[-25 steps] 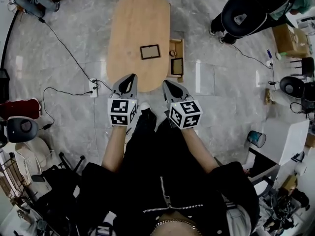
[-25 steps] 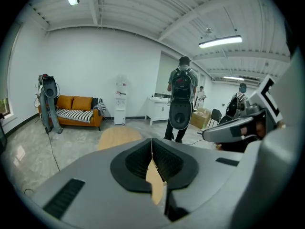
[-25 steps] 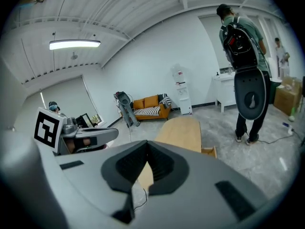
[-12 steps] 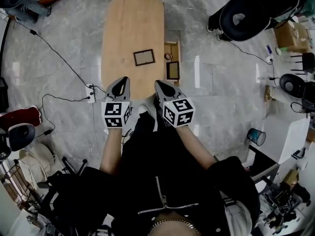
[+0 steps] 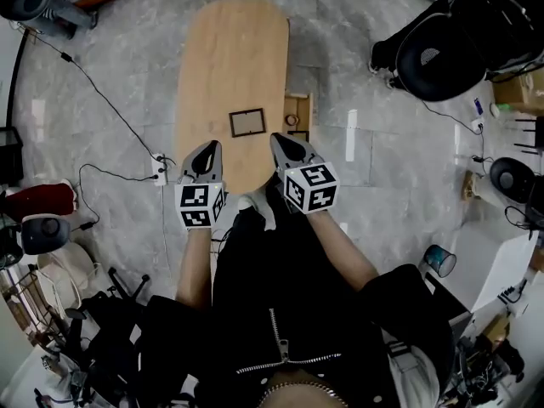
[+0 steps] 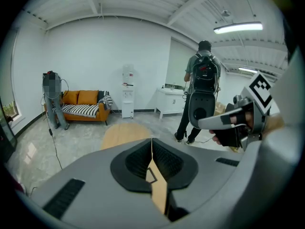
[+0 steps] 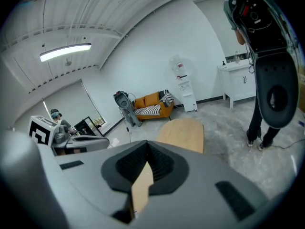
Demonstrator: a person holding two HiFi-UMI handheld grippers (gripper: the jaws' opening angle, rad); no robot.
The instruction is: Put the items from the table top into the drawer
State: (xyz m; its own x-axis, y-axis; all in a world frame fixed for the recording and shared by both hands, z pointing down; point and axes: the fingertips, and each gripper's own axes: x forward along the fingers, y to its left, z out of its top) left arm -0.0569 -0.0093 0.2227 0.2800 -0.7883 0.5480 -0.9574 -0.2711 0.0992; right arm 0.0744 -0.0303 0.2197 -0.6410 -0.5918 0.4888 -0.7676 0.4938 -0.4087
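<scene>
A dark picture frame (image 5: 247, 122) lies flat on the oval wooden table (image 5: 231, 49). At the table's right side a wooden drawer (image 5: 301, 102) stands pulled out, with a small round item (image 5: 291, 119) inside. My left gripper (image 5: 206, 146) hovers over the table's near end, left of the frame, shut and empty. My right gripper (image 5: 280, 138) is shut and empty at the table's near right edge, its tip just short of the drawer and covering the drawer's near part. Between the left gripper's (image 6: 152, 140) shut fingers a corner of the frame (image 6: 150, 175) shows. The right gripper (image 7: 147, 142) points along the table (image 7: 183, 133).
A person with a black backpack (image 5: 442, 53) stands right of the table. A power strip (image 5: 159, 168) and cables lie on the floor to the left. An orange sofa (image 6: 86, 104) stands at the far wall. Clutter fills the floor around my feet.
Both grippers have moved forward over the table's near end. The right one now reaches close to the frame and the drawer. Both stayed shut.
</scene>
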